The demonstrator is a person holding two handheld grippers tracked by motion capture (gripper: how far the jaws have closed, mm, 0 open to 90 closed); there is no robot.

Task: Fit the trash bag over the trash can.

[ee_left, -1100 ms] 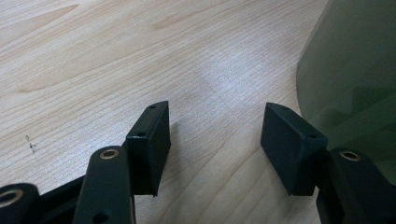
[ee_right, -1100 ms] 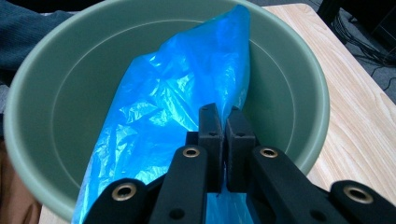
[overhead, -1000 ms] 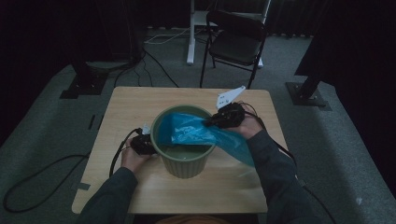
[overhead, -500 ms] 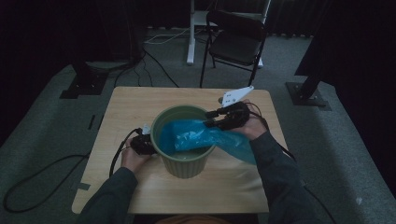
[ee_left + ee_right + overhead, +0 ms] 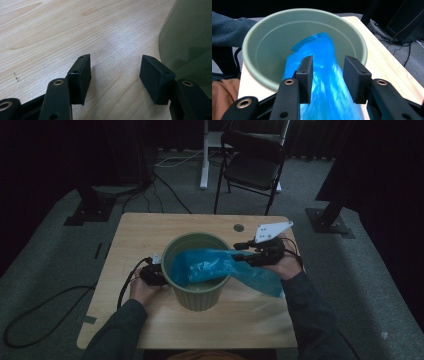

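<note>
So the job looks like lining the green bin (image 5: 197,270) with the blue bag (image 5: 220,267), and it's maybe halfway there. One end of the bag is down inside the bin, while the rest drapes over the rim on the right-hand side and trails onto the table (image 5: 150,235).

The right gripper (image 5: 328,75) has just opened its jaws. They stand apart over the bag, with the plastic running between them but not pinched as far as I can tell. The left gripper (image 5: 115,75) is also spread wide, holding nothing, parked low on the table right beside the bin wall.

What's left, I reckon: grab the loose end again, open the bag's mouth, and fold it over the rim all round. None of that is done yet.
</note>
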